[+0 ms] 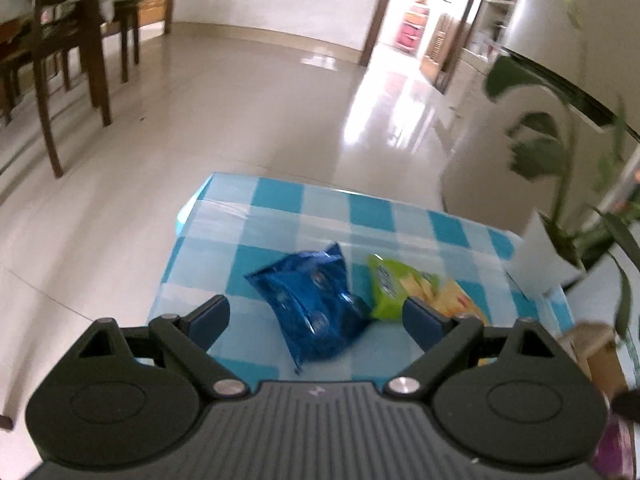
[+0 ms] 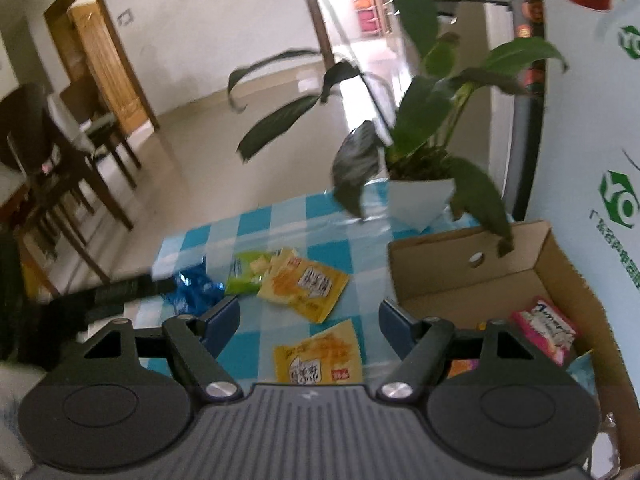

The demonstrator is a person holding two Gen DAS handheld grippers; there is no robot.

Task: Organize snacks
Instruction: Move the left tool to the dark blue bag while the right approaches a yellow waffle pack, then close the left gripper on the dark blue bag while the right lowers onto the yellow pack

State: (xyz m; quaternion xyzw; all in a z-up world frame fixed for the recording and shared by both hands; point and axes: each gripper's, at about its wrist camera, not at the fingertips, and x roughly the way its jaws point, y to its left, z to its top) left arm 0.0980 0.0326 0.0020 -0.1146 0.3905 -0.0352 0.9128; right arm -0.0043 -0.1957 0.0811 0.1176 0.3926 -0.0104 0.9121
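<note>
A blue snack packet (image 1: 316, 304) lies on the blue-and-white checked tablecloth (image 1: 280, 216), and my left gripper (image 1: 316, 318) hangs open just above it, one finger on either side. A green packet (image 1: 390, 284) and a yellow one (image 1: 460, 300) lie to its right. In the right wrist view my right gripper (image 2: 308, 320) is open over the cloth (image 2: 280, 220), above a yellow packet (image 2: 320, 356). Beyond it lie another yellow packet (image 2: 308, 288), the green packet (image 2: 248, 272) and the blue packet (image 2: 196, 288). A cardboard box (image 2: 452, 264) at the right holds a pink packet (image 2: 546, 328).
A potted plant in a white pot (image 2: 420, 200) stands at the table's far right, its leaves hanging over the box. The other gripper's dark body (image 2: 112, 296) reaches in at the left. Wooden chairs (image 1: 60, 60) stand on the tiled floor beyond the table's edge.
</note>
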